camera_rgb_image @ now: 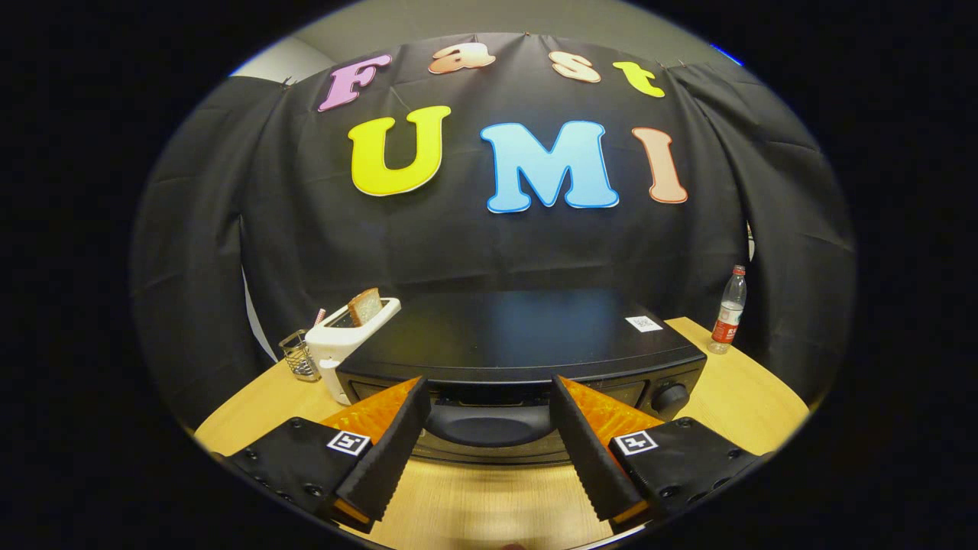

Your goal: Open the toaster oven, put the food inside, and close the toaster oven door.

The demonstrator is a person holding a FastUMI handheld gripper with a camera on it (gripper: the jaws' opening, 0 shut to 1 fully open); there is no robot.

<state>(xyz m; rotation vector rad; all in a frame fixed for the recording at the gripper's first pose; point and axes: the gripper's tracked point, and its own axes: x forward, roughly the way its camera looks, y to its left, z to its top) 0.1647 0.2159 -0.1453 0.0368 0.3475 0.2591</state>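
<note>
A black toaster oven sits on the wooden table, its door shut and its handle facing me. A control knob shows on its front right. My gripper is open, fingers spread wide to either side of the door handle, just above and in front of it, touching nothing. A slice of brown bread stands upright in the slot of a white toaster to the left of the oven.
A small wire-mesh cup stands left of the white toaster. A plastic bottle with a red label stands at the back right of the table. Black cloth walls close the booth behind.
</note>
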